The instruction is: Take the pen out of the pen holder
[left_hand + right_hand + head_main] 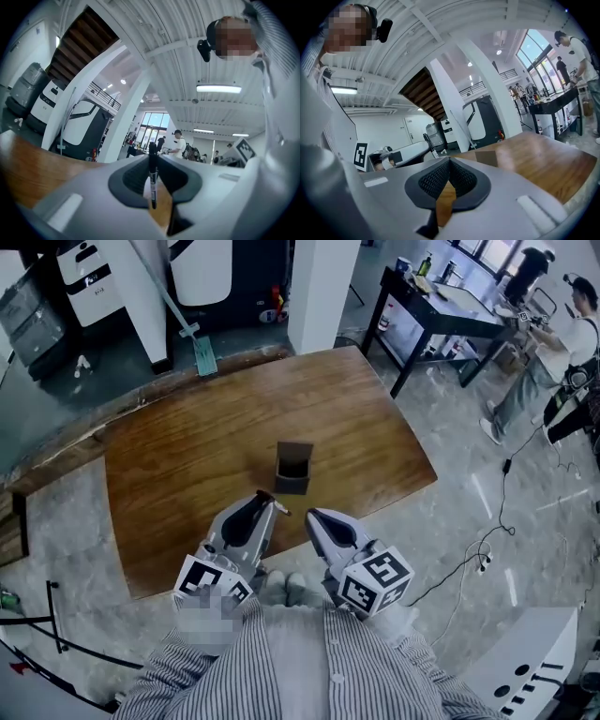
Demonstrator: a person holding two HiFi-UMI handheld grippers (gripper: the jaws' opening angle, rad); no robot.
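The pen (152,180) is a slim, stiff, light stick with a smooth barrel. It is probably slippery under hard pads, so a grip across the middle of the barrel should keep it from pivoting or sliding. The left gripper (265,498) has it just that way. Its 2 jaws are closed to a narrow gap and pinch the barrel between the pads, and the dark cap end stands up past the tips. In the head view, one pale end (279,509) pokes out beside the jaws. The pen is out of the holder (292,484), which stands alone near the middle of the table (187,456). The right gripper (449,162) has its jaws pressed together at the tips, with nothing between them.
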